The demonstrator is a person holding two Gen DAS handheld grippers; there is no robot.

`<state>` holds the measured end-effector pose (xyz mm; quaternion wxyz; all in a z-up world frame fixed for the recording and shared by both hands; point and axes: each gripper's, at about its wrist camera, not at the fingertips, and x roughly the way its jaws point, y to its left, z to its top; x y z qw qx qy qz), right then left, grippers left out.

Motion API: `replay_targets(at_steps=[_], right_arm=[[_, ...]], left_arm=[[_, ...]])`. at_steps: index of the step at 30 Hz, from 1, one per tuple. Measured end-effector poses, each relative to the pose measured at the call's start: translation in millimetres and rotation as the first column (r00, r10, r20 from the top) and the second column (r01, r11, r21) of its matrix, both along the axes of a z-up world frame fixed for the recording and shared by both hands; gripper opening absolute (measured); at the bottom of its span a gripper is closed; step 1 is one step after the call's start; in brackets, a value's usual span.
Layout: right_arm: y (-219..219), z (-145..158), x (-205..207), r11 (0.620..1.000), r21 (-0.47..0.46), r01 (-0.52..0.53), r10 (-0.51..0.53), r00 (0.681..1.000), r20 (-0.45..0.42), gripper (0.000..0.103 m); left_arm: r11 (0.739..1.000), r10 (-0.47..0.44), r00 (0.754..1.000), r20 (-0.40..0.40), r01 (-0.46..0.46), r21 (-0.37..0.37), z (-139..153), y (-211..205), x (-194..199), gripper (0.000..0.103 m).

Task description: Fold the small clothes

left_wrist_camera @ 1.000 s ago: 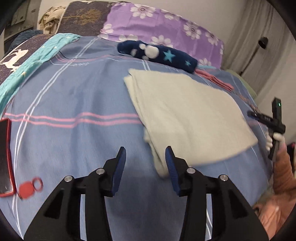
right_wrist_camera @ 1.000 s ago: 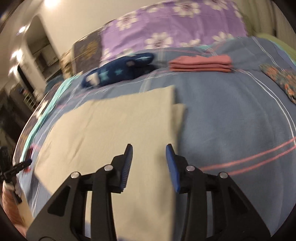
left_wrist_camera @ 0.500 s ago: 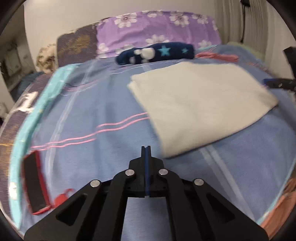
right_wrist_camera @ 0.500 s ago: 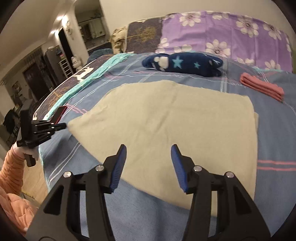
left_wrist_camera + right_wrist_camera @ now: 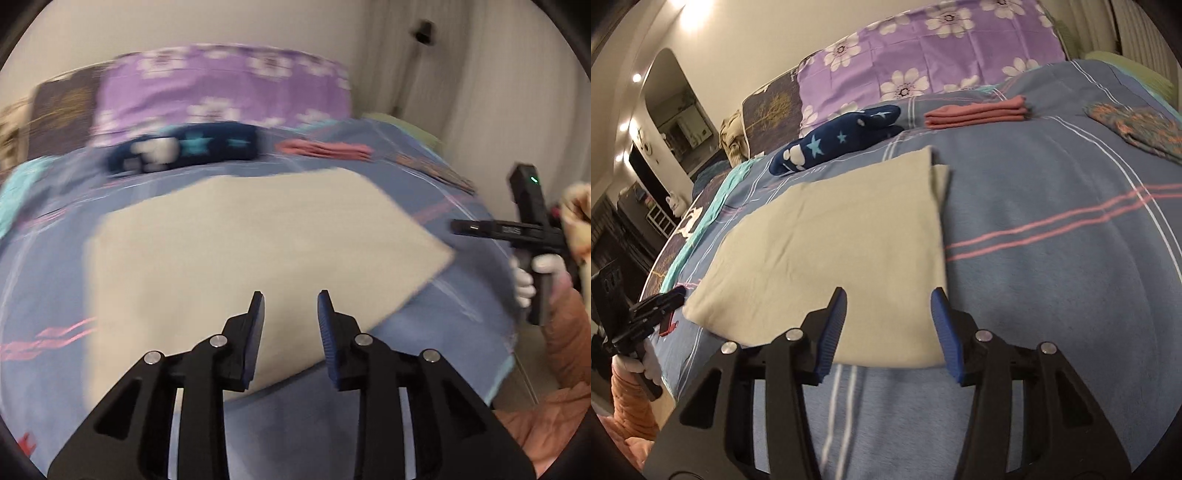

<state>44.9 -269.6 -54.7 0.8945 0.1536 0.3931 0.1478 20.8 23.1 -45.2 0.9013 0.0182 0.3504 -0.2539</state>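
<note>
Beige cloth flat on blue bedspread

1. You worked at a bed under a blue sheet with pink and white stripes.
2. A purple flowered pillow leaned at its head against a plain pale wall.
3. Pale curtains hung to your right.
4. An arched doorway opened left, with ceiling lights glowing and dark shelves beyond.

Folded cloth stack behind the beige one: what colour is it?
Salmon pink, plain. The folded cloth stack shows best in the right wrist view.
</note>
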Motion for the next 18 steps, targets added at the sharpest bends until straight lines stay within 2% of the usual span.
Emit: replay_targets(at_steps=[3, 6, 9, 11, 13, 14, 16, 18], right_arm=[[-15, -9, -7, 1.000, 0.027, 0.011, -0.011, 1.000, -0.006, 0.045], [-38, -16, -11, 0.998, 0.055, 0.043, -0.042, 0.999, -0.008, 0.045], [-60, -21, -10, 0.994, 0.060, 0.088, -0.087, 0.996, -0.004, 0.044], [-74, -24, -9, 0.988, -0.009, 0.151, -0.151, 0.988, 0.015, 0.044], [-84, -31, -7, 0.981, -0.045, 0.189, -0.188, 0.982, 0.027, 0.044], [-92, -39, -4, 0.982, 0.002, 0.190, -0.190, 0.982, 0.003, 0.044], [-105, -47, -3, 0.977, 0.099, 0.188, -0.187, 0.982, -0.015, 0.044], [-113, -52, -4, 0.967, 0.174, 0.185, -0.185, 0.983, -0.018, 0.043]], left_arm=[[0.988, -0.153, 0.987, -0.056, 0.154, 0.018, -11, -82, 20, 0.032], [0.979, -0.198, 0.972, -0.125, 0.202, 0.017, -20, -140, 36, 0.033], [0.982, -0.163, 0.976, -0.142, 0.174, 0.074, -23, -191, 48, 0.039], [0.985, -0.118, 0.984, -0.131, 0.133, 0.111, -23, -218, 50, 0.057], [0.985, -0.093, 0.988, -0.123, 0.109, 0.135, -23, -239, 54, 0.060], [0.985, -0.084, 0.988, -0.129, 0.102, 0.142, -23, -250, 57, 0.064], [0.983, -0.059, 0.989, -0.138, 0.082, 0.165, -24, -272, 62, 0.065], [0.973, -0.030, 0.990, -0.141, 0.061, 0.221, -28, -291, 67, 0.065]])
